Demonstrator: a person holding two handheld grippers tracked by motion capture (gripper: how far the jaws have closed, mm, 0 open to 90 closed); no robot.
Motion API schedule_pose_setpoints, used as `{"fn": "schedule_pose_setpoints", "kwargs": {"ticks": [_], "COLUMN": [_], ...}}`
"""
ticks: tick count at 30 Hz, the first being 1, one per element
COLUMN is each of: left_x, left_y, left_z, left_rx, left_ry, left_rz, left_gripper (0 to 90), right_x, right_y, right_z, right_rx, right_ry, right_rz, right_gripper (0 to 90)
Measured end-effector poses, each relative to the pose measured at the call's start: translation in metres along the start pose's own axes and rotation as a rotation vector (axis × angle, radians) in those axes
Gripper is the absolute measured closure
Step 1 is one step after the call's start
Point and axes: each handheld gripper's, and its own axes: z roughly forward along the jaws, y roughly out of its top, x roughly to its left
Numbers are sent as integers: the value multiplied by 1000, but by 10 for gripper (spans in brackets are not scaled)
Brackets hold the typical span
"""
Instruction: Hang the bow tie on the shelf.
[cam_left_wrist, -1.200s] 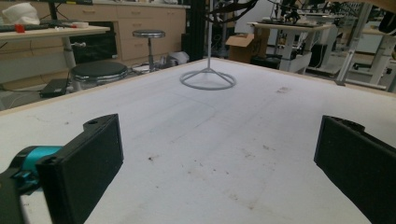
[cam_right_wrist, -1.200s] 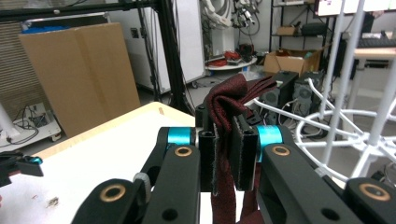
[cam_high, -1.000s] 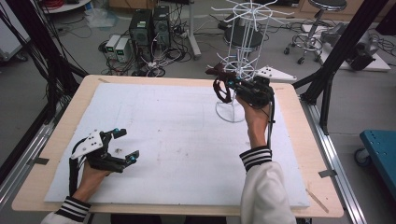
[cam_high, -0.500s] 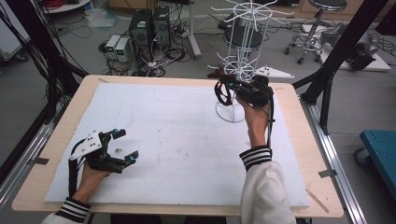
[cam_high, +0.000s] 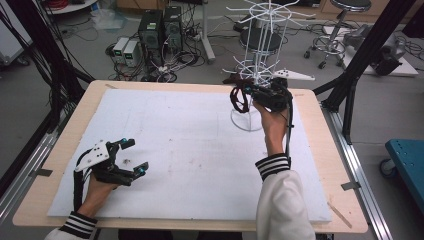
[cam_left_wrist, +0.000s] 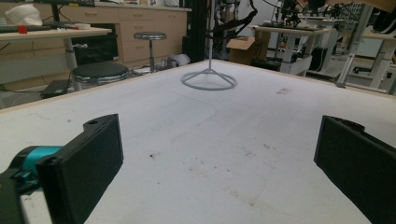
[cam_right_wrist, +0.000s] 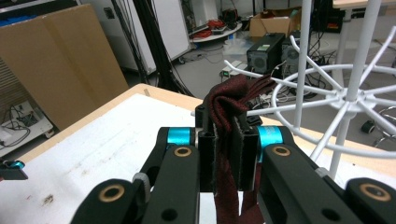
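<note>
Dark red fabric strap (cam_right_wrist: 229, 116) sits pinched between the pads of the right claw (cam_right_wrist: 228, 140), jaws drawn close on it; strap ends bunch above the pads and hang below them; in the high view the strap (cam_high: 240, 98) loops down as a dark ring from the right claw (cam_high: 252, 92), raised above the tabletop (cam_high: 200, 85) at its far right side; just beyond it stands the white wire rack (cam_high: 260, 60), the strap's upper end lying against one of the lower prongs (cam_right_wrist: 261, 100); rack's ring base (cam_left_wrist: 208, 80) rests on the white mat (cam_high: 190, 135).

Left claw (cam_high: 131, 156) rests low on the mat at the near left corner, jaws spread wide, nothing between them; well apart from the rack.

Against the earlier frames: no change noted; right claw in the same place by the rack with the same grip on the strap; left claw unmoved, same wide spread; rack and mat as before.
</note>
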Motion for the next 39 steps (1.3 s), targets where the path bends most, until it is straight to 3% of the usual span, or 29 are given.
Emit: {"fn": "schedule_pose_setpoints", "kwargs": {"ticks": [3,6,17,21,26,29,31,39], "left_x": [0,0,-1,-1,1,1,2,3], "left_y": [0,0,-1,-4,-6,-6,-7,-8], "left_z": [0,0,-3,-5,-8,-8,-7,-9], "left_rx": [-1,2,-9,-17,-26,-22,-19,-34], "left_ry": [0,-1,10,22,42,49,50,70], "left_rz": [-4,2,3,10,5,13,7,11], "left_gripper": [17,17,17,17,17,17,17,17], "right_x": [1,2,8,9,11,12,14,24], "right_y": [1,1,3,3,3,1,-1,-10], "right_z": [0,0,-6,-8,-12,-16,-19,-38], "right_rx": [1,-4,-11,-27,-72,-94,-125,-159], "right_ry": [-14,-36,-94,-123,-163,-154,-167,-118], "right_rz": [-9,-13,-72,-92,-142,-169,-189,-241], "right_gripper": [810,723,558,410,119,95,7,7]}}
